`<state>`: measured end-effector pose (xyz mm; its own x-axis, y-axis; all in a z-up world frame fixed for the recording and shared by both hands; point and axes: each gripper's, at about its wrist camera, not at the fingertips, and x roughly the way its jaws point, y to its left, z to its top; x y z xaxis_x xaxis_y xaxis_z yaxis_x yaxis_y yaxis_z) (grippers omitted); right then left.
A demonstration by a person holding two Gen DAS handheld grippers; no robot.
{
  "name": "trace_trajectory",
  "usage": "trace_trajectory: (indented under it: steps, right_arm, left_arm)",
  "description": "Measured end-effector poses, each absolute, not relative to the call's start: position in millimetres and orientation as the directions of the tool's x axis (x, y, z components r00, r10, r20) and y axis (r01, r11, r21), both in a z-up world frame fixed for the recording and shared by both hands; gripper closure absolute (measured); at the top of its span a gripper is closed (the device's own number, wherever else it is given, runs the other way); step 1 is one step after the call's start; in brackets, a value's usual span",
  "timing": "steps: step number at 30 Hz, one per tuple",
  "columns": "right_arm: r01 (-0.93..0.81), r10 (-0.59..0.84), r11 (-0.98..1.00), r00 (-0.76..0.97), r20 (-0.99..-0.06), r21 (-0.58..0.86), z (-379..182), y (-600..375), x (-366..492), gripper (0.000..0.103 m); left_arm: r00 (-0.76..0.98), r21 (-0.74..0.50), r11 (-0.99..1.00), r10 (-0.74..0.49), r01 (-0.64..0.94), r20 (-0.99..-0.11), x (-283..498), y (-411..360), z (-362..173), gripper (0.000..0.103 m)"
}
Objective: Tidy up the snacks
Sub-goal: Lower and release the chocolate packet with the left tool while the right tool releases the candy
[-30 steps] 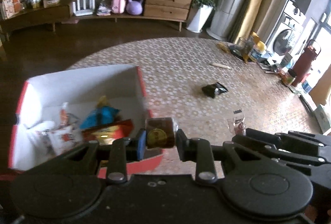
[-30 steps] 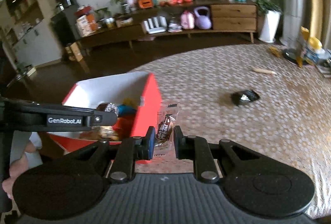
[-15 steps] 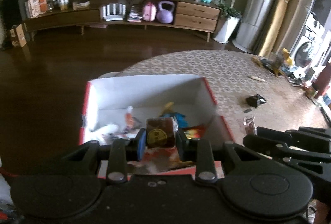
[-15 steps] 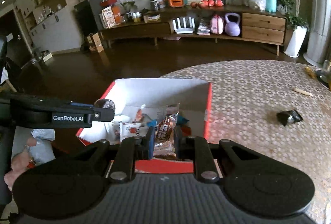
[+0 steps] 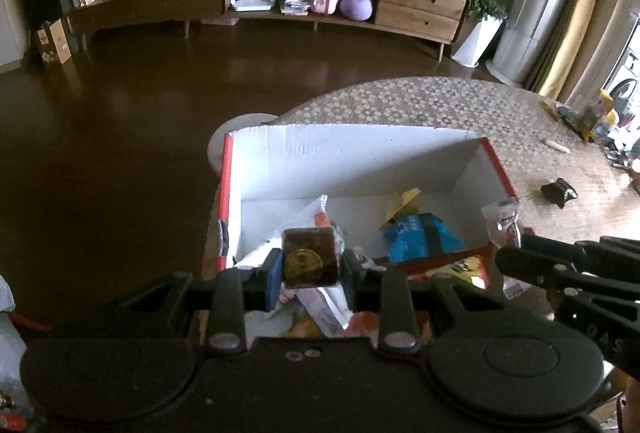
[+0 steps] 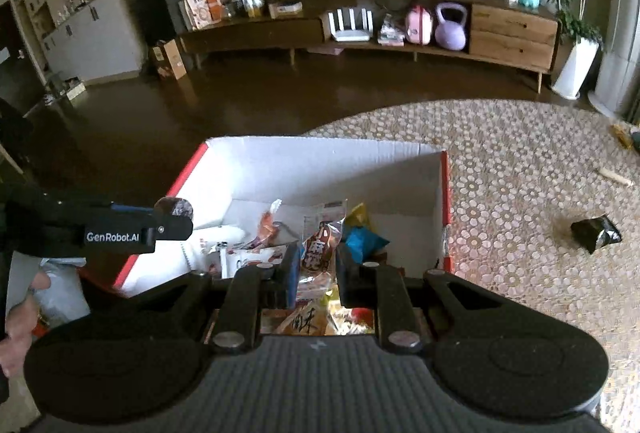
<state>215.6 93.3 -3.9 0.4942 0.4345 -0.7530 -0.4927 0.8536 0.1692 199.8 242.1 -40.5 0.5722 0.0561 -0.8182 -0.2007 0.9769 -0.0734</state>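
An open cardboard box (image 5: 352,149) (image 6: 320,157), white inside with red edges, stands at the left end of the patterned table and holds several snack packets. My left gripper (image 5: 310,267) is shut on a small brown wrapped cake (image 5: 309,257) with a gold round label, hanging over the box's near left part. My right gripper (image 6: 318,265) is shut on a clear packet with a red-brown snack (image 6: 318,251), also above the box. In the right wrist view the left gripper (image 6: 176,217) shows at the left with the cake's end sticking out.
A black snack packet (image 6: 596,233) (image 5: 558,191) lies on the table (image 6: 520,169) right of the box. A pale stick (image 6: 616,177) lies further back. A hand (image 6: 20,317) shows at the far left edge. Dark floor and a long sideboard (image 6: 360,29) lie beyond.
Both grippers have moved left across the table with their snacks, from beside the box's right wall to over its inside. The box now fills the middle of both views.
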Motion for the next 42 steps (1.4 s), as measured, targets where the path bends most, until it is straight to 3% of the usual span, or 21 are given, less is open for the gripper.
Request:
trace_trajectory:
  steps: [21,28,30,31,32,42]
  right_arm:
    - [-0.447,0.375,0.880,0.453,-0.809,0.157,-45,96,246,0.085]
    - [-0.428,0.380,0.886,0.448,-0.809,0.179,-44,90,243,0.077]
    - [-0.428,0.387,0.884,0.449,-0.805,0.187,-42,88,241,0.077]
    - [-0.430,0.391,0.883,0.447,-0.804,0.190,-42,87,239,0.077]
    - [-0.432,0.395,0.881,0.447,-0.803,0.193,-40,86,237,0.076]
    - [-0.440,0.431,0.871,0.474,-0.768,0.217,-16,72,215,0.075]
  left_arm:
    - [0.469,-0.026,0.980,0.072,-0.200,-0.880,246,243,-99,0.074]
    - [0.474,-0.035,0.980,0.065,-0.197,-0.878,245,238,-99,0.061]
    - [0.486,-0.030,0.980,0.070,-0.195,-0.871,242,236,-95,0.046]
    - [0.493,-0.019,0.980,0.084,-0.200,-0.866,240,235,-93,0.029]
    - [0.506,-0.008,0.980,0.097,-0.200,-0.857,237,233,-90,0.025]
    - [0.566,-0.010,0.979,0.110,-0.204,-0.817,209,233,-58,0.019]
